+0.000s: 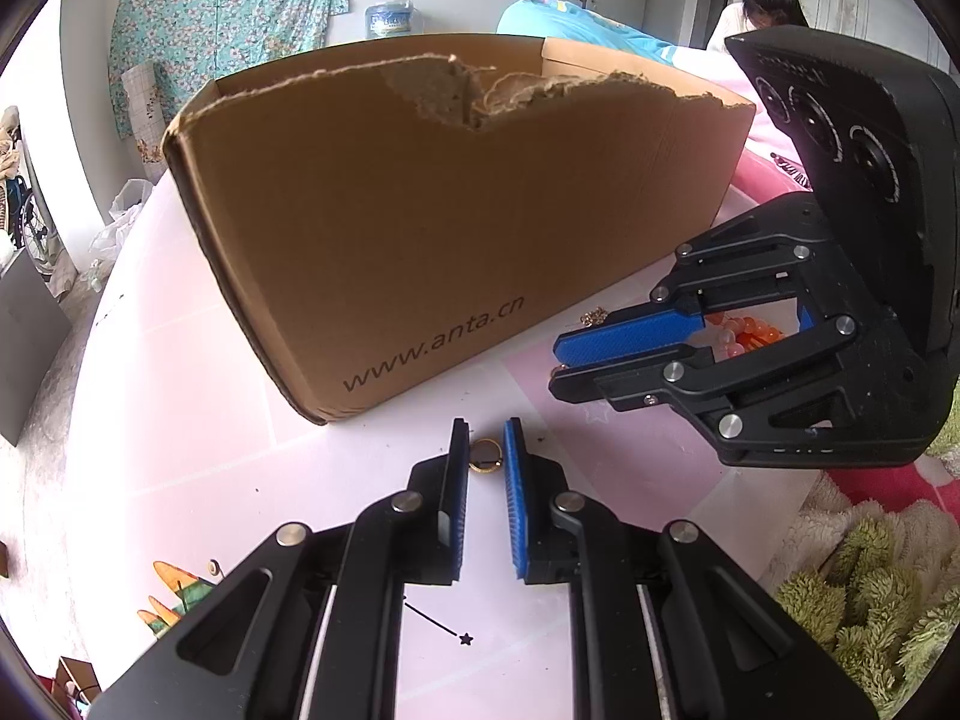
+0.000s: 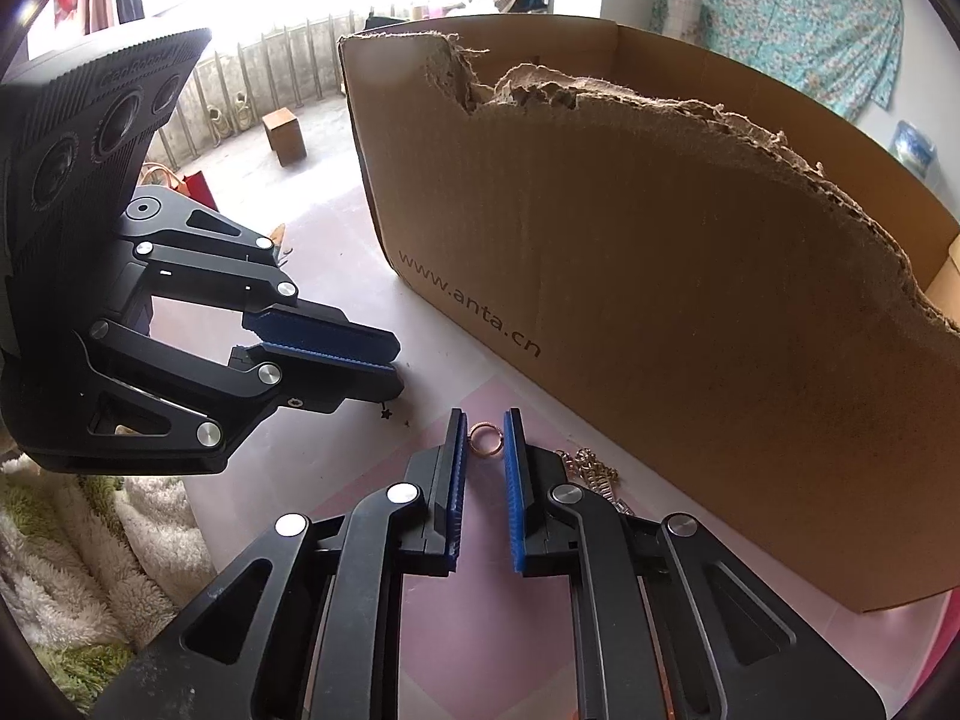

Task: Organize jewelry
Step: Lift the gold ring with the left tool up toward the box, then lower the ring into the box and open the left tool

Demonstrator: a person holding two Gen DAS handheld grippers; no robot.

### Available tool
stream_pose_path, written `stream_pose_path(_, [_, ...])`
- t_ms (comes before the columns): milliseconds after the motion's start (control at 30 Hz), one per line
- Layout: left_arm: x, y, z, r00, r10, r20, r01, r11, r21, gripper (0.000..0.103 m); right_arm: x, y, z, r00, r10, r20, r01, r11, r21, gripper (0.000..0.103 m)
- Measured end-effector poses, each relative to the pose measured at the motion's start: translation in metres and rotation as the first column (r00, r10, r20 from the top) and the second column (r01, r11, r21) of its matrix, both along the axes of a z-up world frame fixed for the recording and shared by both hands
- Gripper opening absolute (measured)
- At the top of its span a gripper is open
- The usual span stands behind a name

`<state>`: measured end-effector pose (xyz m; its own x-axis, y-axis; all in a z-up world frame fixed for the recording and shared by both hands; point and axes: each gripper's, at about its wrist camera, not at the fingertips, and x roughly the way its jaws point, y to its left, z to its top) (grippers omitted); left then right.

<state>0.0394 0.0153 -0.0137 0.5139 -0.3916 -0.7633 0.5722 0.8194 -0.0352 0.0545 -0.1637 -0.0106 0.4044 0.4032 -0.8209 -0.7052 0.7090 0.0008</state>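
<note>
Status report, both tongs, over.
Left tongs shut on gold ring. Right tongs shut on copper ring. Box close ahead, chain beside right tongs.

This is a home bedroom: a floral cloth (image 1: 228,18) hangs on the wall, a fluffy blanket (image 1: 870,588) lies nearby.

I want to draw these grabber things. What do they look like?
Both the left gripper and the right gripper are black plastic, with hinged bars joined by round silver screws. Each has two flat fingers lined with bumpy blue pads. The body is ribbed black, with round camera holes.
</note>
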Motion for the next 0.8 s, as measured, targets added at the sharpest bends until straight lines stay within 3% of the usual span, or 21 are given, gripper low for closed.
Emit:
stream_pose_path(167, [0.0, 0.0, 0.0, 1.0, 0.001, -0.001, -0.001, 1.0, -0.002, 0.011, 0.003, -0.009, 0.002, 1.0, -0.027, -0.006, 0.027, 0.999, 0.026, 0.01])
stream_pose_path(467, [-0.004, -0.004, 0.005, 1.0, 0.002, 0.018, -0.002, 1.0, 0.004, 0.01, -0.012, -0.042, 0.037, 0.994, -0.111, 0.011, 0.109, 0.986, 0.124, 0.01])
stream_pose_path(800, [-0.019, -0.013, 0.036, 0.996, -0.003, 0.086, 0.003, 1.0, -0.005, 0.01, -0.033, -0.077, 0.077, 0.972, -0.229, 0.051, 0.202, 0.929, 0.311, 0.01])
